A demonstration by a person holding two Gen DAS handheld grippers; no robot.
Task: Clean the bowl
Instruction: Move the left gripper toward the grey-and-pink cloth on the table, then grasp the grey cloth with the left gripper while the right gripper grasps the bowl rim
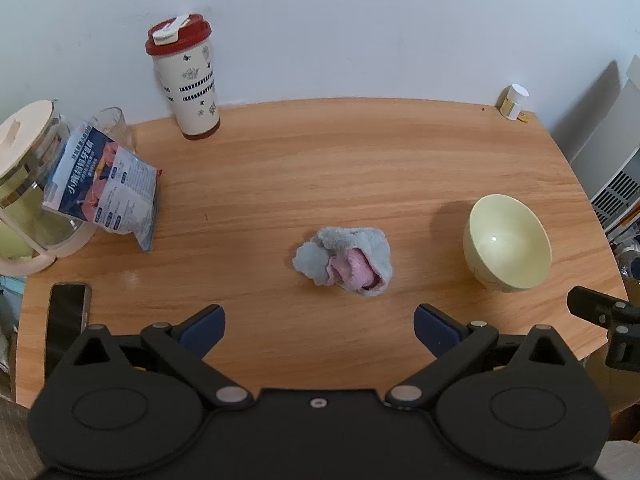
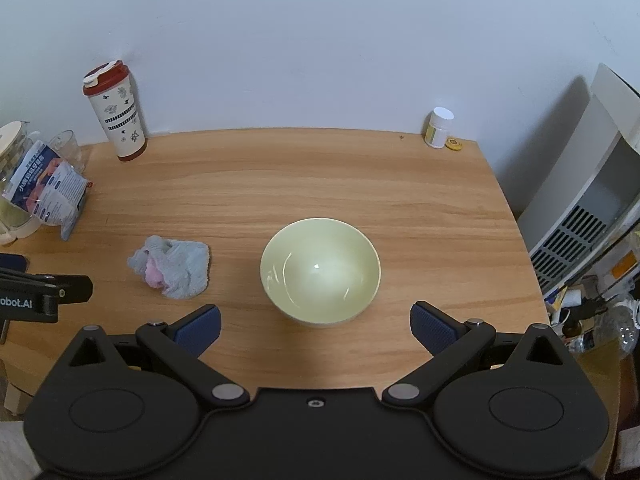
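Ahead of the right tool [image 2: 316,328], fingers spread wide, sits the bowl [image 2: 320,270]; the crumpled cloth [image 1: 344,260] lies before the equally spread left tool [image 1: 320,330].

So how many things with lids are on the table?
3. The tall cup with the red lid stands at the back by the wall, the glass jug with a cream lid sits at the far left, and a small white-capped bottle is in the back right corner.
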